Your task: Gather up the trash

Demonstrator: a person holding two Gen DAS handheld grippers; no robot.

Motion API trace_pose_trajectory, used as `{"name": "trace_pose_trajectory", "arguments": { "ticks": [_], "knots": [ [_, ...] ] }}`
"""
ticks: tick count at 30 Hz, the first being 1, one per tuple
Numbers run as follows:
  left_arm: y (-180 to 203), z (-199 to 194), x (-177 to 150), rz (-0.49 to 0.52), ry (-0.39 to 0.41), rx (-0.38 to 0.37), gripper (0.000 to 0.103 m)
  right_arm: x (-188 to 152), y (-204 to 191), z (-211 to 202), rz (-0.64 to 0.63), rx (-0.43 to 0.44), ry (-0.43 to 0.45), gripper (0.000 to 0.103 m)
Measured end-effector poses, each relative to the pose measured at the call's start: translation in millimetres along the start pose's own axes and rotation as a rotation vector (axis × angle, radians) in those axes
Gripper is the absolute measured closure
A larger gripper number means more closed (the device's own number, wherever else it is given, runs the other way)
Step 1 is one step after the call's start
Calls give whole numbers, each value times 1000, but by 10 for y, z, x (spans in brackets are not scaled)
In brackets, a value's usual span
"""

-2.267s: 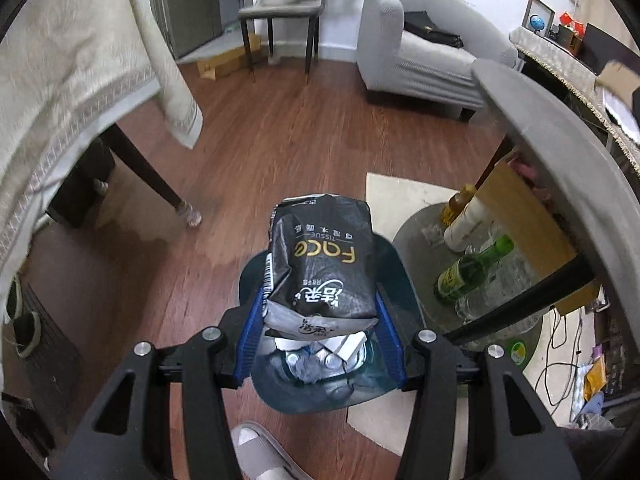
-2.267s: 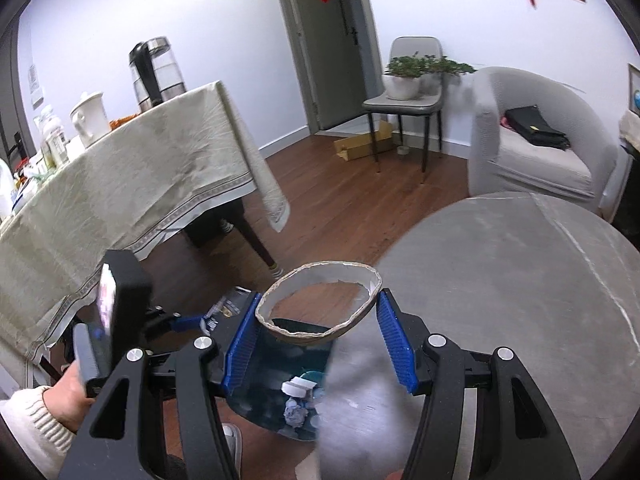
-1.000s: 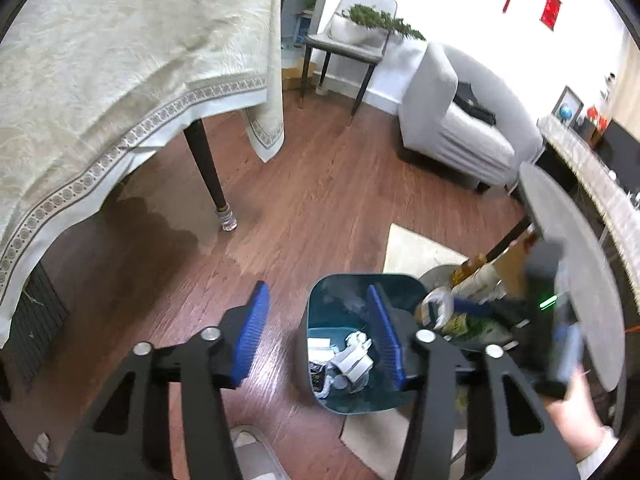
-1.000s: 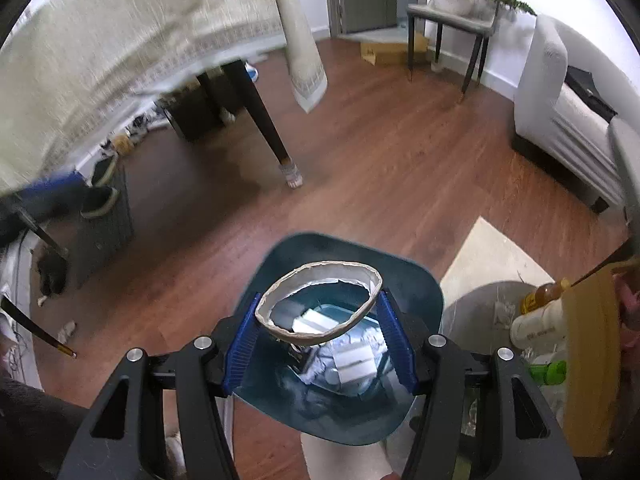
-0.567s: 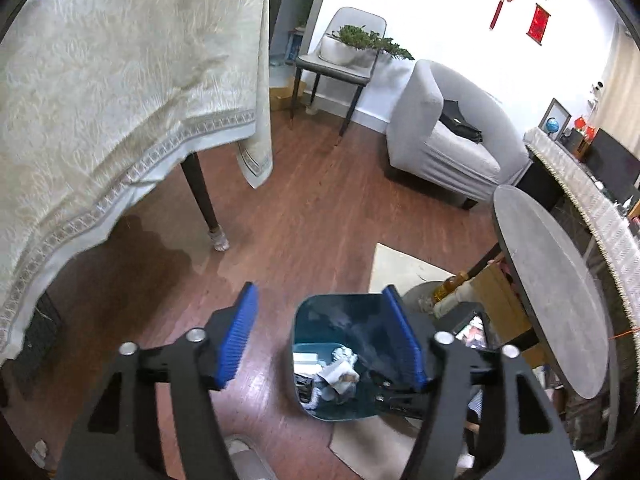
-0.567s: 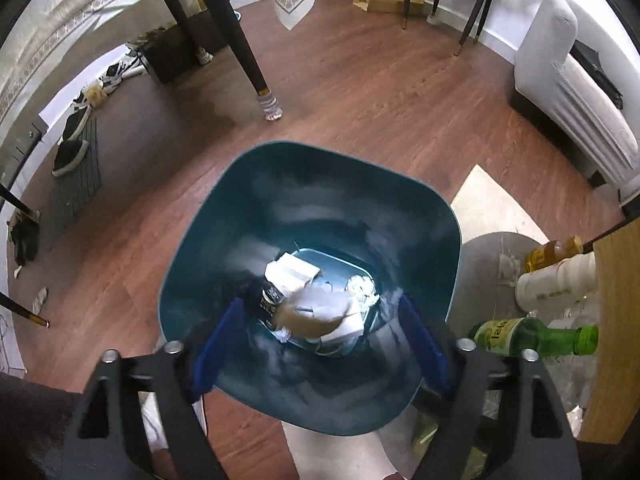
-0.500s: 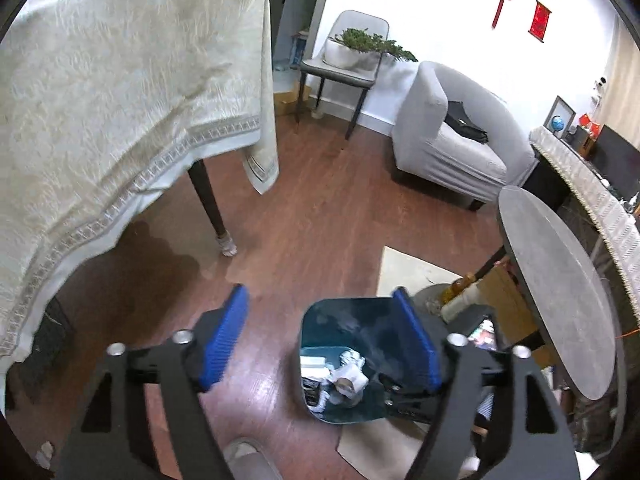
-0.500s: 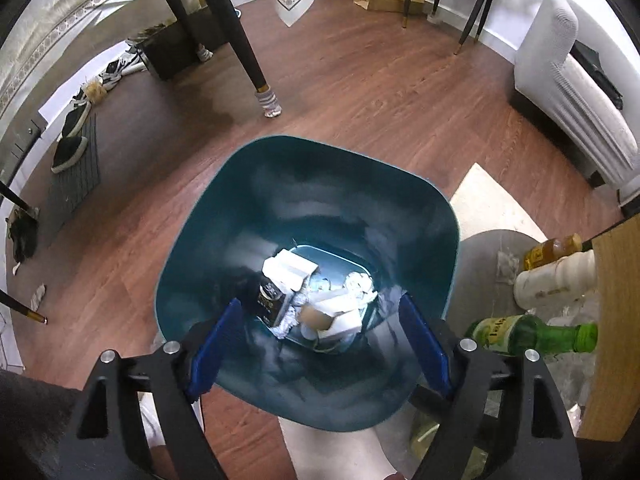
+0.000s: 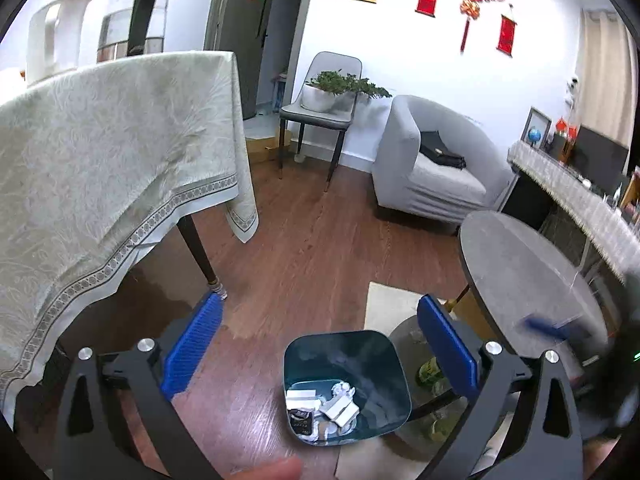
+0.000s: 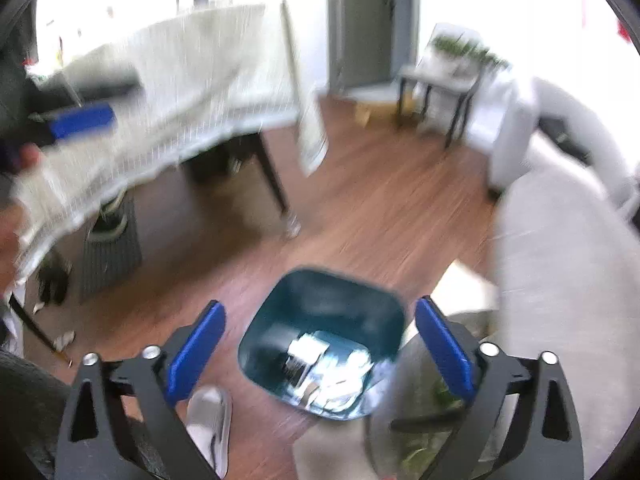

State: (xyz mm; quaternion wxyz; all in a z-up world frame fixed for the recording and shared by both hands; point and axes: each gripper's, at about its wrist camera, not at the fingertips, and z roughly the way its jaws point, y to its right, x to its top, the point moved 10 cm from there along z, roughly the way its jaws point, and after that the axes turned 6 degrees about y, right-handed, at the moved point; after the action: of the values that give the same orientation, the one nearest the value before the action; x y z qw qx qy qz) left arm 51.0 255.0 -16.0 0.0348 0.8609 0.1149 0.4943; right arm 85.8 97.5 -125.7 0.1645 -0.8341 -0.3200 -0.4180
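Observation:
A teal trash bin stands on the wood floor, holding white papers, crumpled tissue and a black packet. My left gripper hovers well above it, its jaws opening wide with nothing between the blue pads. The right wrist view is blurred by motion. There my right gripper also hangs above the bin, jaws opening and empty. A blue pad of the left gripper shows at the far left of that view.
A table under a cream cloth is on the left and a round grey table on the right, with bottles beneath it. A grey armchair and a chair with a plant stand behind. A slippered foot is beside the bin.
The left gripper let go of the black packet and the right gripper dropped the paper bowl into the bin. Both grippers opened wide and rose away from the bin.

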Motion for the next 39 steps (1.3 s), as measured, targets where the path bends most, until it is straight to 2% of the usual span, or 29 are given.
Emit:
{"name": "trace_pose_trajectory", "arguments": {
  "ticks": [2, 5, 7, 10, 13, 16, 20, 24, 27, 32, 39],
  "knots": [
    [132, -81, -70, -21, 6, -35, 3, 100, 190, -388, 15, -59, 67, 3],
    [286, -217, -168, 4, 25, 4, 3, 153, 523, -937, 25, -194, 133, 3],
    [433, -344, -218, 23, 42, 5, 3, 95, 738, -1222, 39, -259, 159, 3],
    [643, -510, -261, 58, 70, -3, 3, -133, 1050, -1666, 85, -336, 181, 3],
    [880, -597, -364, 137, 80, -18, 3, -503, 1357, -1985, 150, -399, 166, 3],
    [1061, -550, -485, 210, 80, -12, 3, -844, 1639, -2221, 188, -459, 147, 3],
    [1135, -388, -668, 210, 54, -19, 3, -1132, 1960, -2486, 249, -505, 158, 3],
    [1185, -291, -722, 207, 49, -24, 3, -1150, 2131, -2605, 273, -519, 180, 3],
    [1198, -241, -780, 196, 31, -34, 3, -1159, 2096, -2507, 270, -419, 181, 3],
    [1206, -268, -803, 204, 38, -21, 3, -1135, 1978, -2512, 256, -351, 200, 3],
    [1255, -258, -856, 245, 25, 4, 3, -1075, 1839, -2411, 213, -349, 183, 3]
  ]
}}
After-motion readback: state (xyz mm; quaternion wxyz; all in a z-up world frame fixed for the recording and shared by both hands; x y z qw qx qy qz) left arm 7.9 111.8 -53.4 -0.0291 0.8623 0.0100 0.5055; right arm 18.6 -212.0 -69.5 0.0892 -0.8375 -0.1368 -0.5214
